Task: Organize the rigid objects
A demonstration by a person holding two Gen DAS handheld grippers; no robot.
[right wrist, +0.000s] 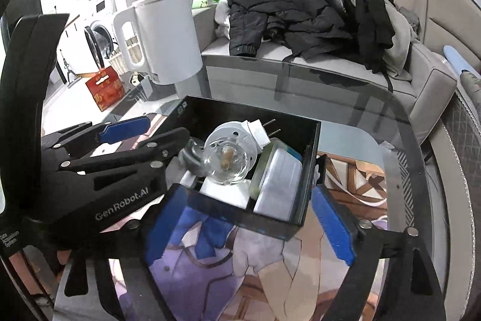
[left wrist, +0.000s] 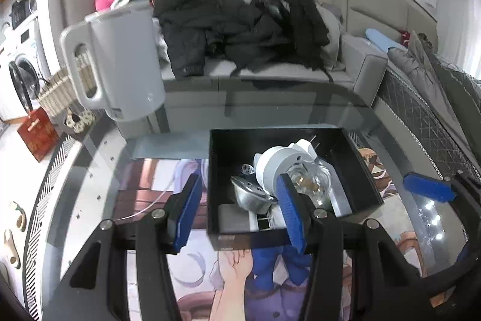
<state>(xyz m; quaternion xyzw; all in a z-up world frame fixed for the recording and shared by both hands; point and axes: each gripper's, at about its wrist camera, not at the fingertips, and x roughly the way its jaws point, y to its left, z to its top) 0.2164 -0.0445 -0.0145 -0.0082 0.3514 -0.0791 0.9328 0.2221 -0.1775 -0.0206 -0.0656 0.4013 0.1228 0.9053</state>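
Observation:
A black open box (left wrist: 365, 170) (right wrist: 309, 167) stands on the glass table. It holds a white plug-in lamp with a clear glass bulb (left wrist: 309, 176) (right wrist: 225, 161), a metal bowl (left wrist: 249, 194) and white plastic cases (right wrist: 279, 185). My left gripper (left wrist: 237, 212) (right wrist: 144, 137) is open and straddles the box's left wall, one blue pad outside and one over the contents, pressing on nothing. My right gripper (right wrist: 249, 224) is open wide in front of the box's near wall with nothing held. One of its blue pads (left wrist: 427, 185) shows beyond the box's right side in the left wrist view.
A white electric kettle (left wrist: 120, 59) (right wrist: 162, 38) stands at the table's far left. Beyond the table, a grey sofa (left wrist: 270, 74) (right wrist: 330, 65) carries dark jackets. A red box (right wrist: 105, 86) and a wicker basket sit on the floor at left.

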